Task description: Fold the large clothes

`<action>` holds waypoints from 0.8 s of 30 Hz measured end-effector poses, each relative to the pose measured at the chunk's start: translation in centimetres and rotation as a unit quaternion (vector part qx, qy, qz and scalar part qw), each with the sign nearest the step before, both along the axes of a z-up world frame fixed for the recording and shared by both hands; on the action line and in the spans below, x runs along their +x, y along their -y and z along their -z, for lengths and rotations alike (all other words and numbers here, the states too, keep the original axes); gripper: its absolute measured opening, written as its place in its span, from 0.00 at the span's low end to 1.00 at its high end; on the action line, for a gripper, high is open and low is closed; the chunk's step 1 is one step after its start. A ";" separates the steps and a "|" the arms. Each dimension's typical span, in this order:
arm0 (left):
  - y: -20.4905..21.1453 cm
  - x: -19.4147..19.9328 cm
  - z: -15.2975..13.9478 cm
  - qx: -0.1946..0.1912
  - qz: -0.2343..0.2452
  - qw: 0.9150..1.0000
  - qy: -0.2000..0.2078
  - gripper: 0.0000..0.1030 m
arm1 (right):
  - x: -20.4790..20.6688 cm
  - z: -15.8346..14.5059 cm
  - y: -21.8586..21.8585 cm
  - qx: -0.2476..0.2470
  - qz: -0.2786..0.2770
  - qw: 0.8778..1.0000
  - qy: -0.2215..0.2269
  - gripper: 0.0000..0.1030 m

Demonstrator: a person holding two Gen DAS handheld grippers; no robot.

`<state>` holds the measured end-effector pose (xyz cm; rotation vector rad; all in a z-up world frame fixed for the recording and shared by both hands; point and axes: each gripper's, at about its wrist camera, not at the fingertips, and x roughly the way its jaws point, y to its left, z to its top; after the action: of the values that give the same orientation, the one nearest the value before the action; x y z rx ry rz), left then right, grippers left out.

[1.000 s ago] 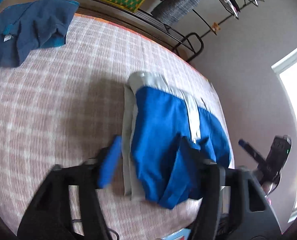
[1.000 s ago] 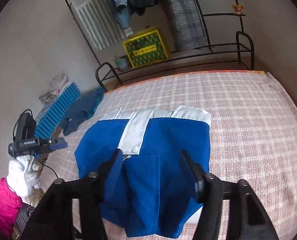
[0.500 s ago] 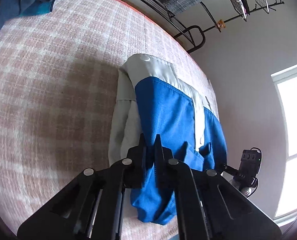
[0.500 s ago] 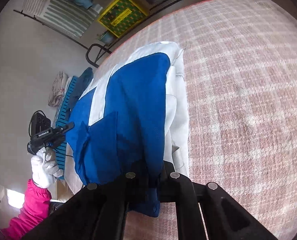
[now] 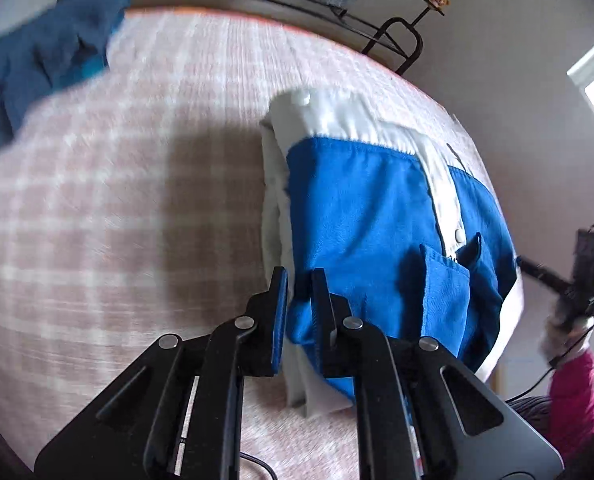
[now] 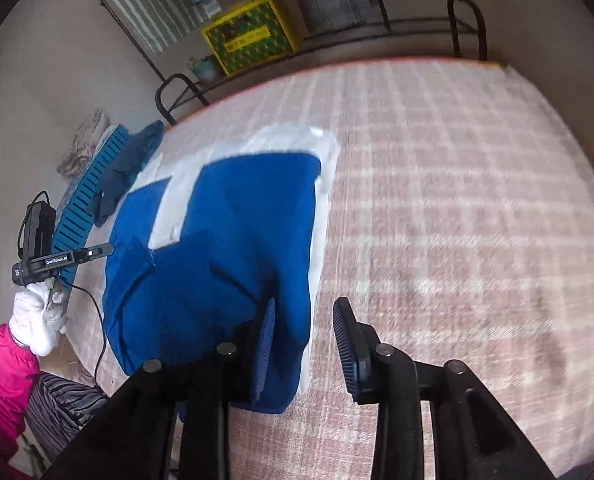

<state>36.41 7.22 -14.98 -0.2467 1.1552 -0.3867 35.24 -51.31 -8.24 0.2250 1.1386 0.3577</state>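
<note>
A folded blue garment with white collar and placket [image 5: 357, 220] lies on a pink checked bed cover [image 5: 137, 208]. My left gripper [image 5: 298, 276] is at the garment's near left corner. Its jaws are just beginning to open, a narrow gap, and blue and white cloth still fills it against the pads. In the right wrist view the same garment [image 6: 237, 240] lies left of centre. My right gripper [image 6: 305, 306] straddles its near right edge. Those jaws are opening and stand well apart. The cloth edge lies loose between them, with no pad pressing on it.
A crumpled dark blue garment [image 5: 45, 52] lies at the bed's far left. A black metal rack [image 6: 465, 20] with a yellow box [image 6: 253, 32] runs behind the bed. A white-gloved hand with a pink sleeve holds a second gripper [image 6: 53, 260] beside the bed.
A second ago both grippers hung wide open over the garment's near edge. Half a second ago both were shut on cloth. Now the right jaws have parted and the left gap is slightly wider.
</note>
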 end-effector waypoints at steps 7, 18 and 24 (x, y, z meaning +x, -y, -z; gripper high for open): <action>2.7 2.4 -5.7 0.003 0.013 0.996 0.091 0.08 | 3.7 -3.9 -5.3 -0.032 -0.042 0.991 0.120 0.35; 7.3 11.5 2.9 0.069 0.048 0.996 0.044 0.08 | 10.7 3.6 -7.9 -0.088 -0.068 0.993 0.050 0.29; 5.8 11.3 3.1 0.049 0.045 0.997 0.035 0.08 | 10.5 5.6 -6.7 -0.093 -0.053 0.994 0.023 0.37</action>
<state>47.67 1.43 -18.10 -0.0945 1.1156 -0.4133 45.76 -44.64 -13.82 -0.0074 1.1331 0.3467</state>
